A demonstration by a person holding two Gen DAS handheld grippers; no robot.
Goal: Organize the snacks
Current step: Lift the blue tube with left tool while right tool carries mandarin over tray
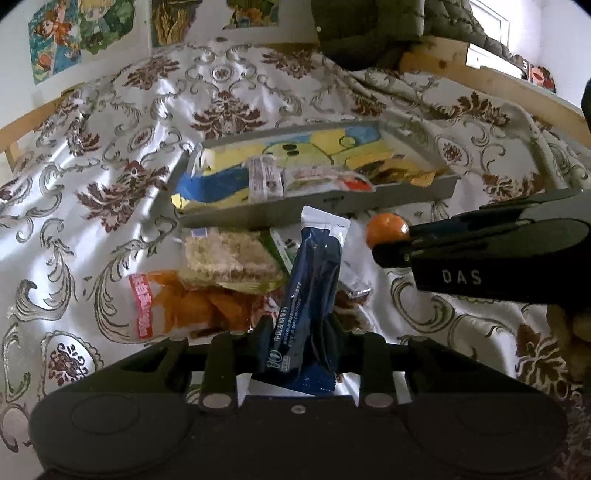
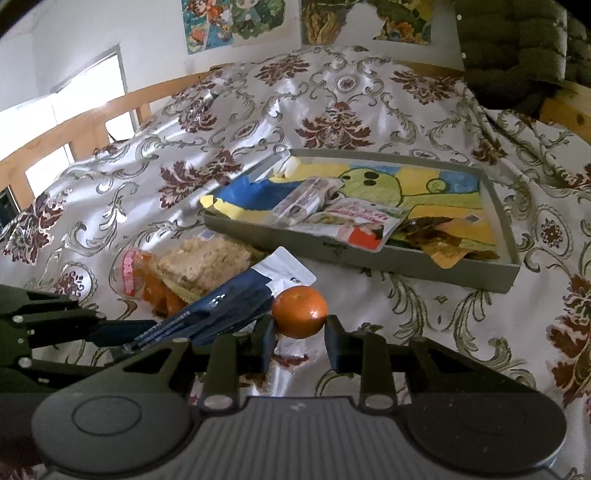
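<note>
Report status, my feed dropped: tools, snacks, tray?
Left tool shut on blue pouch. Right tool shut on orange. Tray ahead, part filled. Two bags still on the cloth.

A bed [image 2: 351, 110] fills the room ahead of the fingers, spread with a glossy white coverlet [image 1: 229, 96] patterned in maroon and grey scrollwork, rumpled into soft folds. A pale wooden rail [image 2: 85, 110] runs along its edge, off to the left of the fingers in the right wrist view. Beyond it a bright window [image 2: 92, 81] lets in daylight that shines on the cloth. The white wall [image 1: 14, 66] behind carries colourful cartoon posters [image 1: 81, 33]. A dark olive quilted bundle [image 2: 517, 55] lies at the far right corner.
</note>
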